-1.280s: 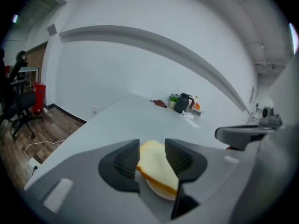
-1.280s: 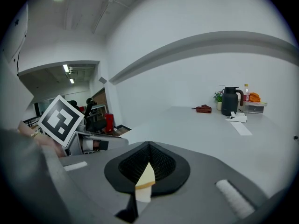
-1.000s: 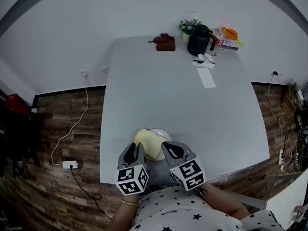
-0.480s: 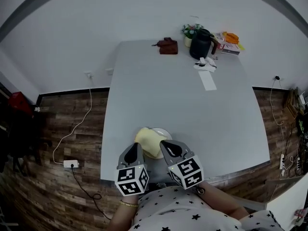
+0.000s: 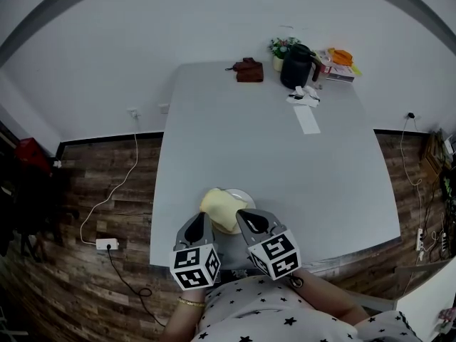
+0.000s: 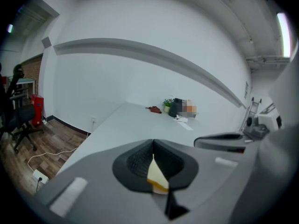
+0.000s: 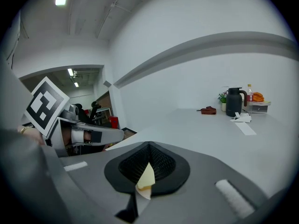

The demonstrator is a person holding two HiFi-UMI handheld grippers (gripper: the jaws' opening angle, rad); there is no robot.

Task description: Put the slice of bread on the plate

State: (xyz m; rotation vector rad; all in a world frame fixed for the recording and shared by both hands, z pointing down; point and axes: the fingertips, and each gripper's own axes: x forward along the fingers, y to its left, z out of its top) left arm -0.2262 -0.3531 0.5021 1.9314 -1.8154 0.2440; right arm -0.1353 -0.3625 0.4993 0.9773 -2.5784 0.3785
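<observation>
A pale yellow slice of bread (image 5: 219, 209) lies over a small white plate (image 5: 246, 197) near the front edge of the grey table (image 5: 271, 155). My left gripper (image 5: 201, 224) sits at the slice's near left side and my right gripper (image 5: 247, 219) at its near right. In the left gripper view the jaws (image 6: 153, 146) are shut, with a thin wedge of the bread (image 6: 156, 178) pinched between them. The right gripper view shows the same thing: my right gripper (image 7: 149, 149) is shut on an edge of the bread (image 7: 146, 180).
At the table's far end stand a black kettle (image 5: 296, 64), a small potted plant (image 5: 279, 47), a brown cloth (image 5: 248, 70), a white paper strip (image 5: 308, 118) and a box with orange items (image 5: 340, 57). A power strip (image 5: 107, 244) lies on the wooden floor to the left.
Both grippers and the bread stay at the plate by the front edge. Only the head view has shifted slightly.
</observation>
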